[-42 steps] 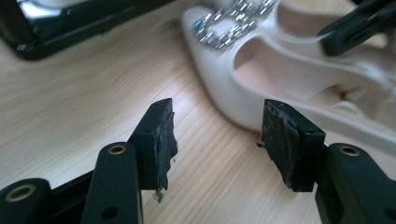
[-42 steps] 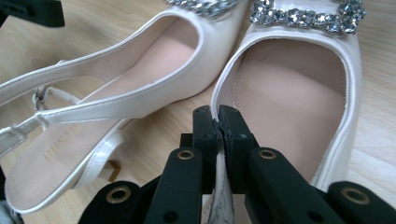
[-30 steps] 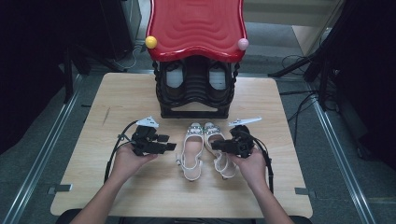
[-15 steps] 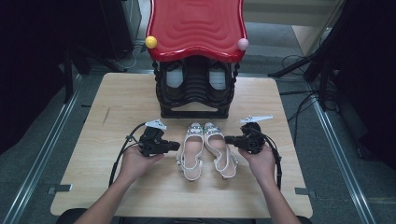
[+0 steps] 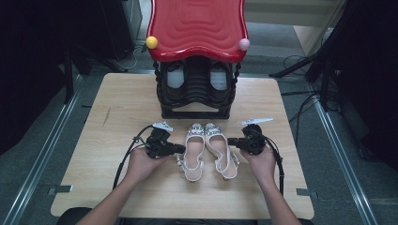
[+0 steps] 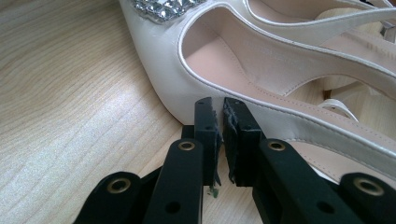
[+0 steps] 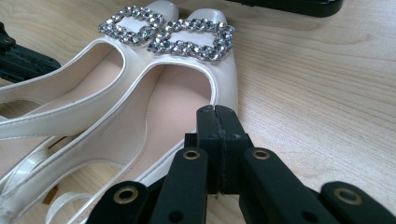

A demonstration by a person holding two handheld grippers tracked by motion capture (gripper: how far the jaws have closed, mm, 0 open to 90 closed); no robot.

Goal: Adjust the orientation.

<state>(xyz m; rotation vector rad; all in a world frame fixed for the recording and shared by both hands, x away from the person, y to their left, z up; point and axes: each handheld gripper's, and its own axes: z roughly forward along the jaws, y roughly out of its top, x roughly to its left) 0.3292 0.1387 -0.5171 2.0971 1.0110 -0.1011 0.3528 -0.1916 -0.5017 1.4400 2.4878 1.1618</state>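
While jaws meet, left gripper touching shoe

We count two cream slingback shoes on the counter, each bearing one rhinestone buckle. We see one red-topped rack at the far edge, carrying one yellow ball and one pink ball.

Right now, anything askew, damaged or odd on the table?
One thing: the pads on the left gripper's fingers look frayed and ragged along their inner edges. Otherwise tidy: the two white shoes lie side by side, toes toward the black rack, and each gripper, the right gripper too, pinches its shoe's side edge.
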